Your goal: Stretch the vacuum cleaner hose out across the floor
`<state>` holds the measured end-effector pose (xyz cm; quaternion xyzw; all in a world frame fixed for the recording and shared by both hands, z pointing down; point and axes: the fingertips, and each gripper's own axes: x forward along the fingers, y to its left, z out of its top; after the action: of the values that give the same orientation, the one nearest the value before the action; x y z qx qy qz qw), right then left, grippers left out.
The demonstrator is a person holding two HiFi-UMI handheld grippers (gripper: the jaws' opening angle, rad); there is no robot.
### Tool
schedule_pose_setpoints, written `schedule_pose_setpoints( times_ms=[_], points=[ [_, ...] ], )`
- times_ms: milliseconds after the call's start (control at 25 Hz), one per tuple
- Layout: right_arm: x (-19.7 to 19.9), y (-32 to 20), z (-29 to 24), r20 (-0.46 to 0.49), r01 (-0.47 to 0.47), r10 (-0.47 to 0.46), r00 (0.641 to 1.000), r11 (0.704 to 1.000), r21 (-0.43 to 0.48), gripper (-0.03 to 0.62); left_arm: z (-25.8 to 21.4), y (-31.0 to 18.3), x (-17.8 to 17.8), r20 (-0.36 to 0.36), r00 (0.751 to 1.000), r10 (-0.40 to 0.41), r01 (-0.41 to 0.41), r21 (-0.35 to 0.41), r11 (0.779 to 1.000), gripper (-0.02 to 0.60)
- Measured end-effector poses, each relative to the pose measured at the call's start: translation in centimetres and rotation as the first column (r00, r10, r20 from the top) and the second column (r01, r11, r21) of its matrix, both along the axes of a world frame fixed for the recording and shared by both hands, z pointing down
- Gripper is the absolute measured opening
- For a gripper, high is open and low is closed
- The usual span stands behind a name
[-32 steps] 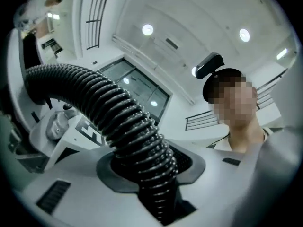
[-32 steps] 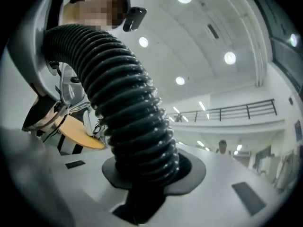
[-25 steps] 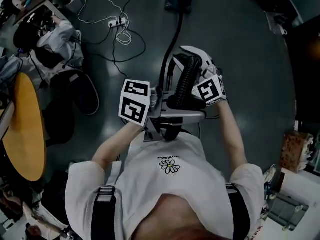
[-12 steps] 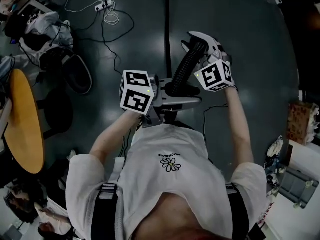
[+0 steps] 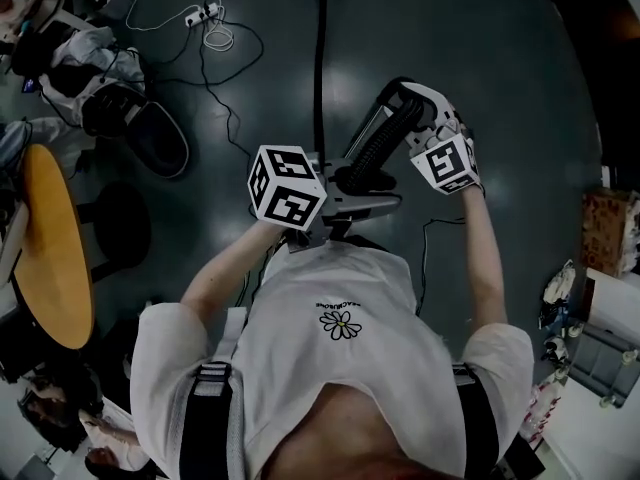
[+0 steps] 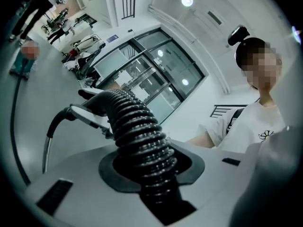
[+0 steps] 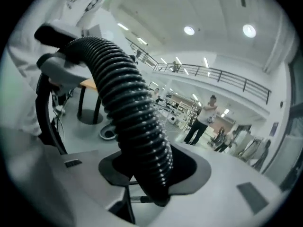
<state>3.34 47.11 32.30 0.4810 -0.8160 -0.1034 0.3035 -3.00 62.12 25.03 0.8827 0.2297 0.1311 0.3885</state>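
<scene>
The head view looks from above the person (image 5: 340,353) steeply down onto the dark floor (image 5: 520,78). The left gripper view sits very close to the corrugated vacuum hose (image 6: 139,141), tilted up toward the ceiling (image 6: 199,37) and back at the person. The right gripper view, equally close, faces across the hall toward a railed balcony (image 7: 222,74). All three share the hose.

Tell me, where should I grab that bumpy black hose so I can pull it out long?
Grab the hose on its straight ribbed stretch just below the bend, coming from the side, across it. It is round there, so jaws close around it, and the ridges should stop slipping.
</scene>
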Motion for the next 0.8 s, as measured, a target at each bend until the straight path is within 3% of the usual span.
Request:
schedule_pose_setpoints(
  times_ms=[120, 240, 440, 480, 560, 600, 640, 680, 800],
  points=[
    [0.1, 1.0, 1.1, 0.179, -0.026, 0.055, 0.982, 0.987, -0.158, 0.205, -0.1, 0.3, 0.0, 0.007, 1.000, 0.001, -0.001, 0.000, 1.000, 0.143],
    [0.4, 1.7, 1.5, 0.314, -0.062, 0.130, 0.940, 0.974, -0.217, 0.241, -0.4, 0.5, -0.1, 0.007, 1.000, 0.004, -0.004, -0.002, 1.000, 0.143],
    [3.3, 4.3, 4.0, 0.357, -0.148, 0.232, 0.905, 0.958, -0.246, 0.262, -1.2, 1.5, -0.3, -0.007, 1.000, 0.010, -0.011, -0.028, 1.000, 0.143],
    [5.0, 5.0, 5.9, 0.385, -0.202, 0.308, 0.870, 0.935, -0.291, 0.270, -1.7, 1.5, -0.3, -0.019, 1.000, 0.005, -0.005, -0.033, 0.999, 0.143],
    [8.4, 6.8, 10.3, 0.479, -0.294, 0.480, 0.734, 0.862, -0.413, 0.270, -3.1, 0.9, -0.6, -0.056, 0.998, -0.027, 0.022, -0.085, 0.996, 0.143],
    [9.2, 7.5, 12.2, 0.519, -0.311, 0.531, 0.669, 0.835, -0.454, 0.270, -4.0, 0.5, -0.8, -0.076, 0.996, -0.049, 0.040, -0.119, 0.992, 0.143],
    [9.3, 7.6, 13.6, 0.544, -0.312, 0.551, 0.633, 0.825, -0.471, 0.270, -4.9, 0.0, -1.1, -0.095, 0.993, -0.068, 0.054, -0.138, 0.989, 0.143],
    [8.7, 7.0, 14.8, 0.546, -0.302, 0.546, 0.636, 0.827, -0.475, 0.270, -6.1, -0.5, -1.3, -0.116, 0.990, -0.080, 0.064, -0.137, 0.989, 0.143],
    [4.4, 3.7, 18.5, 0.467, -0.194, 0.445, 0.764, 0.849, -0.492, 0.270, -9.9, -1.2, -2.2, -0.187, 0.978, -0.089, 0.069, -0.111, 0.991, 0.143]
  ],
)
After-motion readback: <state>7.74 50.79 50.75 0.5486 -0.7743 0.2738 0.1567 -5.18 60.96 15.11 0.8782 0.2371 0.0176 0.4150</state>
